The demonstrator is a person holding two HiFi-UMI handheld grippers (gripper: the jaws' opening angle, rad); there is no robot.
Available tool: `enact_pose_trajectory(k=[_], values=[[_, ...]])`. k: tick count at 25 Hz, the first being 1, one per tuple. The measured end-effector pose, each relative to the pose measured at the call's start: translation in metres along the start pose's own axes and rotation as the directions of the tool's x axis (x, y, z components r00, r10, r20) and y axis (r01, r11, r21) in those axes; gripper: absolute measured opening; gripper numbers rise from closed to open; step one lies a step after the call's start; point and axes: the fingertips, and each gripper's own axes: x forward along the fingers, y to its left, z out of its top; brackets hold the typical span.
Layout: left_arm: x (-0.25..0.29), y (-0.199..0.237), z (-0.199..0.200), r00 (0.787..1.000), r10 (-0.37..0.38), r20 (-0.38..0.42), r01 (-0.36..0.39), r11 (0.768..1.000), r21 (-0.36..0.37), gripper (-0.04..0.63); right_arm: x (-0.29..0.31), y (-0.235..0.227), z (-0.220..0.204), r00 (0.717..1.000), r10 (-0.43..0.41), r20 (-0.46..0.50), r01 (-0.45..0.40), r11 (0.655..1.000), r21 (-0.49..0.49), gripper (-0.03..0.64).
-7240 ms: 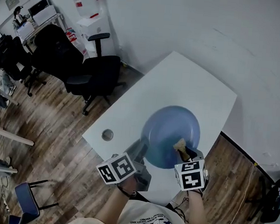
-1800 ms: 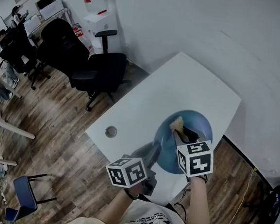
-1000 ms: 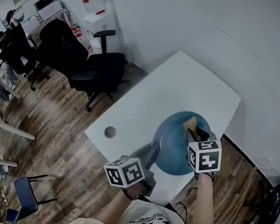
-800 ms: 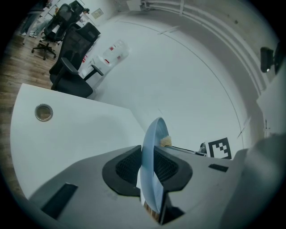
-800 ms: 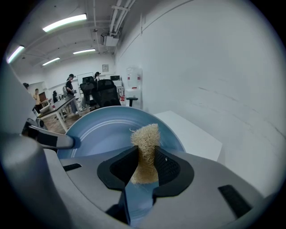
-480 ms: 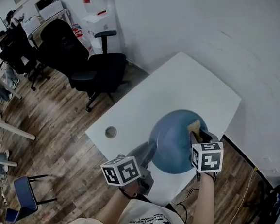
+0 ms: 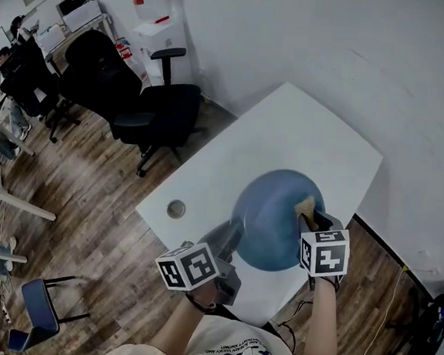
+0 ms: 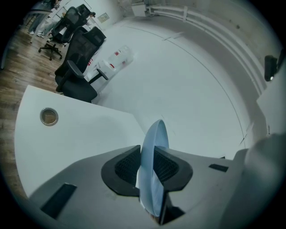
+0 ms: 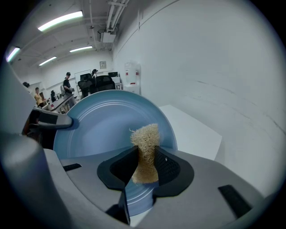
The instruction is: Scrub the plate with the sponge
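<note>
My left tool (image 8: 147,166): clamped on plate (image 7: 268,229), near-left rim | plate: blue, tilted, held over worktop (image 7: 288,132), near end | my right tool (image 9: 145,163): clamped on sponge (image 9: 145,147) | sponge: tan, fibrous, against plate face by right rim | worktop: white, one round grommet (image 7: 176,207)

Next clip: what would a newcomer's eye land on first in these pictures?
The large blue plate over the near end of the white table, its rim clamped in the left gripper. Then the tan fibrous sponge pinched in the right gripper, at the plate's right side.
</note>
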Motion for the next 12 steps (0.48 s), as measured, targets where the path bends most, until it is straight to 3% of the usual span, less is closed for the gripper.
enact_pose_trajectory(k=[12], values=[[0.000, 0.006, 0.009, 1.000, 0.018, 0.020, -0.018, 1.000, -0.020, 0.072, 0.002, 0.013, -0.014, 0.999, 0.026, -0.024, -0.026, 1.000, -0.002, 0.110]])
